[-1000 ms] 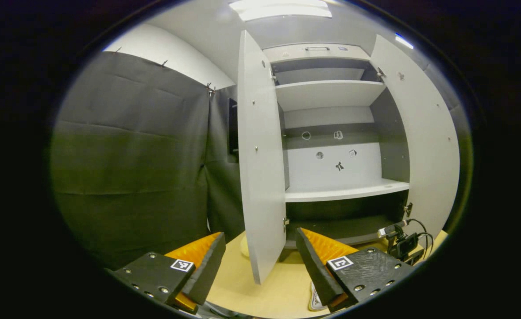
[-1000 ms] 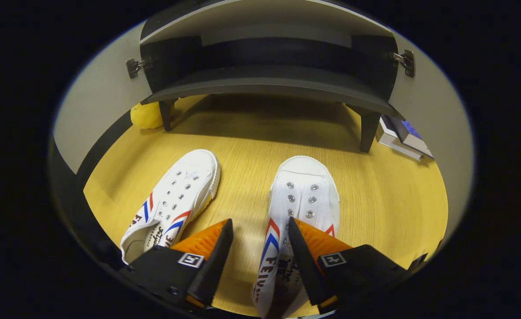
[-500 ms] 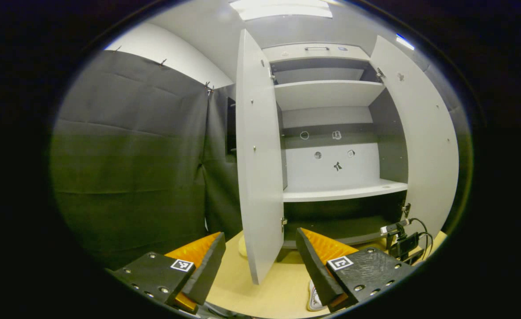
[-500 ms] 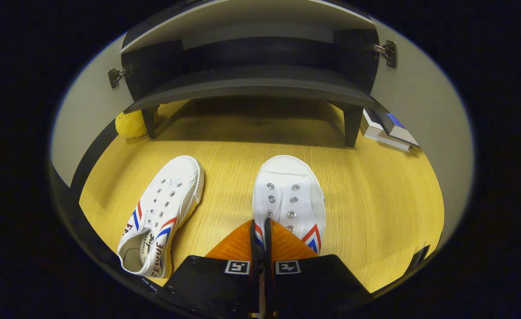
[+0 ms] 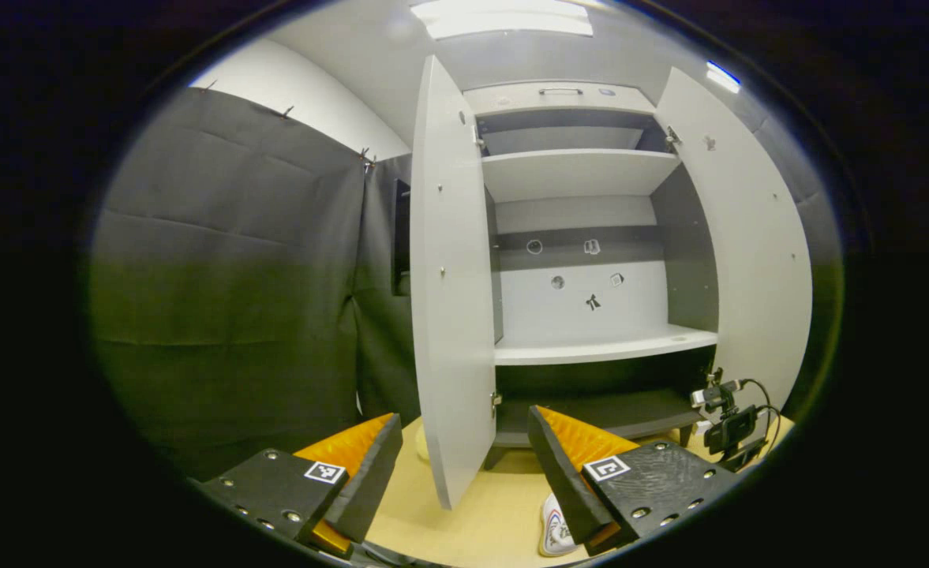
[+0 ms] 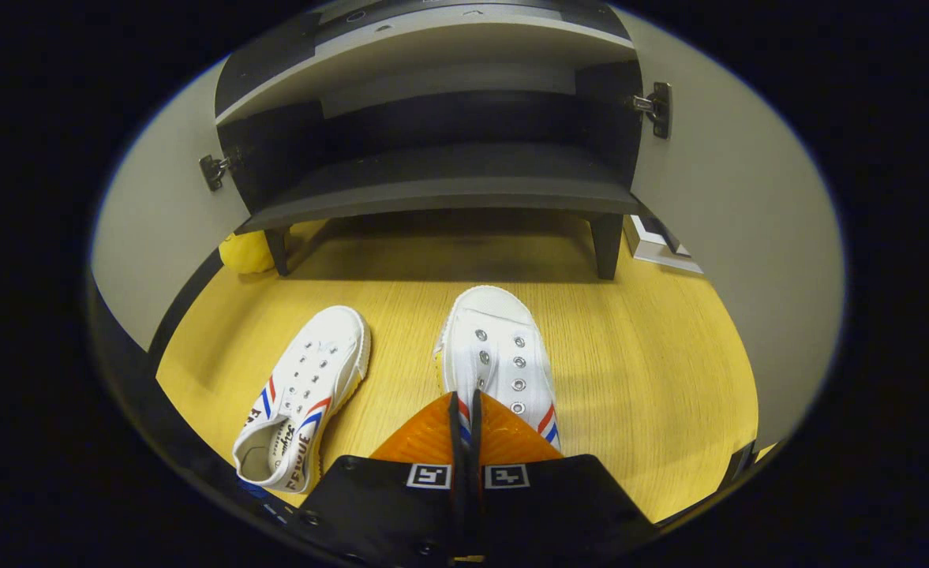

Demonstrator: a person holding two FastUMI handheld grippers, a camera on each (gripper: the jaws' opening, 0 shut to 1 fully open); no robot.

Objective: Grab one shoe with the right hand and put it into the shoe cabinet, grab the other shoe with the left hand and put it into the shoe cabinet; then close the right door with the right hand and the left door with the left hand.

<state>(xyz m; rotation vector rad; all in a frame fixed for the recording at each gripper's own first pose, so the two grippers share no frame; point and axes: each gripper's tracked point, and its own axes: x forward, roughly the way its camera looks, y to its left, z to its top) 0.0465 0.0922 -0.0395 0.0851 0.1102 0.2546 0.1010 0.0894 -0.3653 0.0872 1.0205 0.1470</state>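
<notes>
Carrying: right gripper (image 6: 464,410) clamped on shoe (image 6: 496,355); keep toe level toward bottom shelf (image 6: 448,185) ahead.
Left gripper (image 5: 464,454): fingers apart, idle.

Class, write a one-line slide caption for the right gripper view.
Right gripper shut on one shoe; other shoe on floor.

White shoes (image 6: 496,363) — red-blue stripes — yellow floor (image 6: 653,355)
</notes>
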